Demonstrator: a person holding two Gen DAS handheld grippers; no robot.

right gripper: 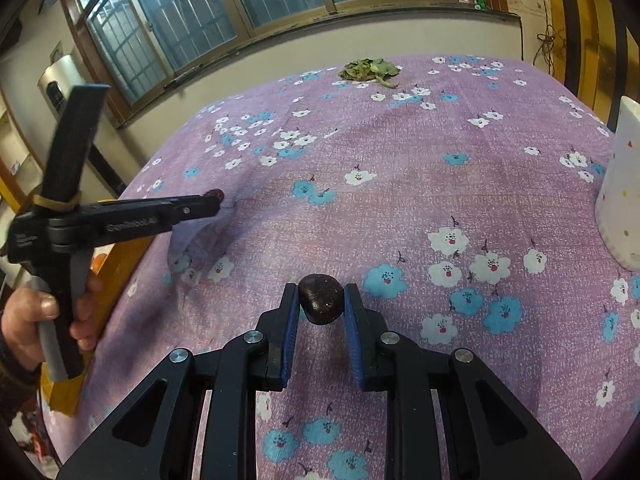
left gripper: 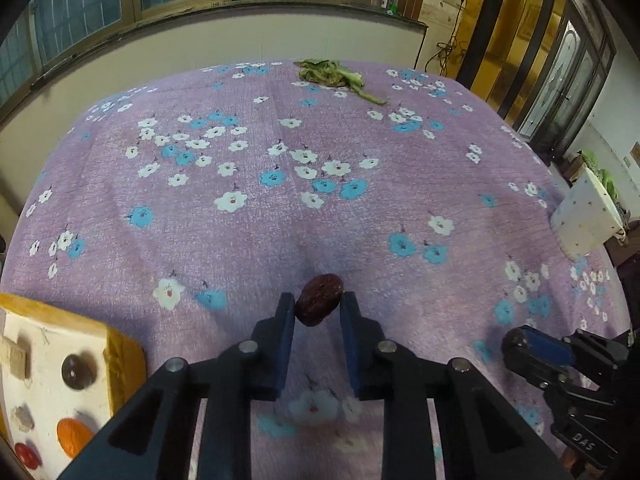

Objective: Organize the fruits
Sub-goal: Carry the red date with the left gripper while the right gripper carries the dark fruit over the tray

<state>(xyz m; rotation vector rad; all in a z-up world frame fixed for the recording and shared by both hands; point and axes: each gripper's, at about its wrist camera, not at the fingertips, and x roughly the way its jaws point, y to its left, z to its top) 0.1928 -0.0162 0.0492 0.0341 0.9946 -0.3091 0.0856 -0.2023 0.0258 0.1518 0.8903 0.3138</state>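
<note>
In the left wrist view my left gripper is shut on a wrinkled dark red date, held just above the purple flowered cloth. In the right wrist view my right gripper is shut on a round dark brown fruit, also over the cloth. The right gripper shows at the lower right of the left wrist view with the dark fruit at its tip. The left gripper shows at the left of the right wrist view, side-on, with the date at its tip.
A white foam board with a yellow edge lies at the lower left, with round fruits set in it. A white dotted container stands at the right, also in the right wrist view. Green leaves lie at the far edge.
</note>
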